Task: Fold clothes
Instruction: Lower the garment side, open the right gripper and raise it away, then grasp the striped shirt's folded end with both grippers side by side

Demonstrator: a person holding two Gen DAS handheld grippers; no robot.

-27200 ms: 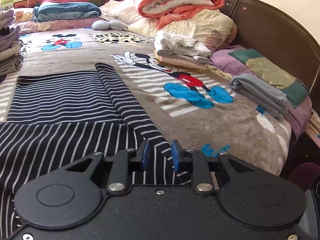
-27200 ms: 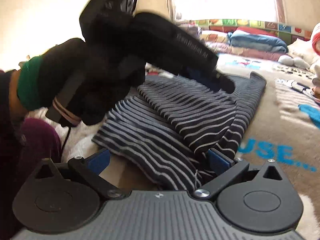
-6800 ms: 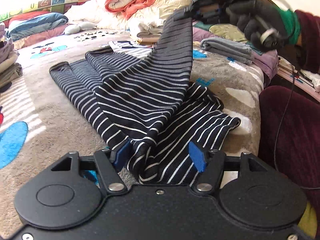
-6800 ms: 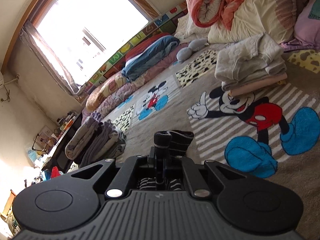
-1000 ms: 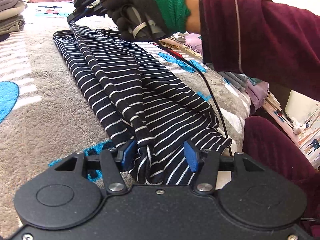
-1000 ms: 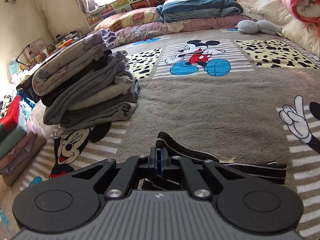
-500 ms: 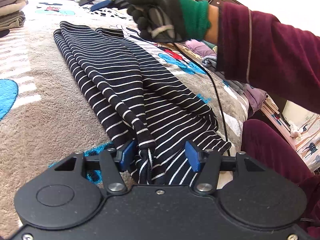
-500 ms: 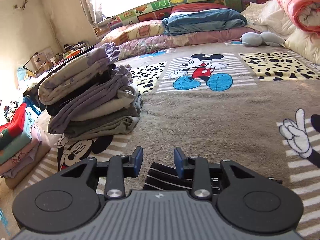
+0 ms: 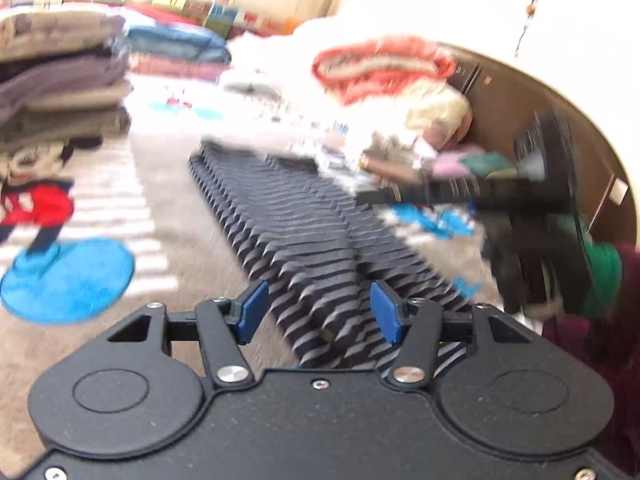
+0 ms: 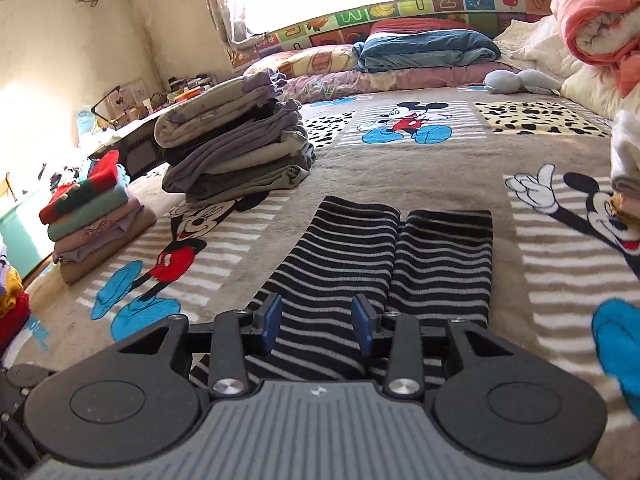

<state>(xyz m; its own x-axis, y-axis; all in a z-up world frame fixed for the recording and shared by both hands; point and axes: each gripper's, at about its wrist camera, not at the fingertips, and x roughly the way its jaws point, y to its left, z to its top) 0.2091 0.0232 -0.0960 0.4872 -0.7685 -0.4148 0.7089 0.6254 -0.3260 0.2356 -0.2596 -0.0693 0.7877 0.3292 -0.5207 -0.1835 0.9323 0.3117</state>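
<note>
The black-and-white striped garment [image 10: 348,252] lies on the bed, folded into two long strips side by side. My right gripper [image 10: 317,320] hovers over its near part. Its jaws are opening, and the fabric lies under them, not pinched. In the blurred left wrist view the same garment [image 9: 304,240] runs away from me. My left gripper [image 9: 318,312] stands open over its near end, the pads apart from the cloth. A black-gloved hand [image 9: 520,256] with a green cuff carries the right gripper [image 9: 384,196] at the right, above the garment's side.
A tall stack of folded grey and purple clothes [image 10: 236,148] sits at the bed's left. A smaller colourful pile [image 10: 96,220] stands nearer the edge. Pillows and a blue blanket [image 10: 428,52] line the far side. A pink quilt [image 10: 596,20] and a white folded stack [image 10: 626,160] are on the right.
The right gripper let go of the garment's far hem, opened, and drew back along the garment toward its near part. The left gripper tipped upward a little and stayed open.
</note>
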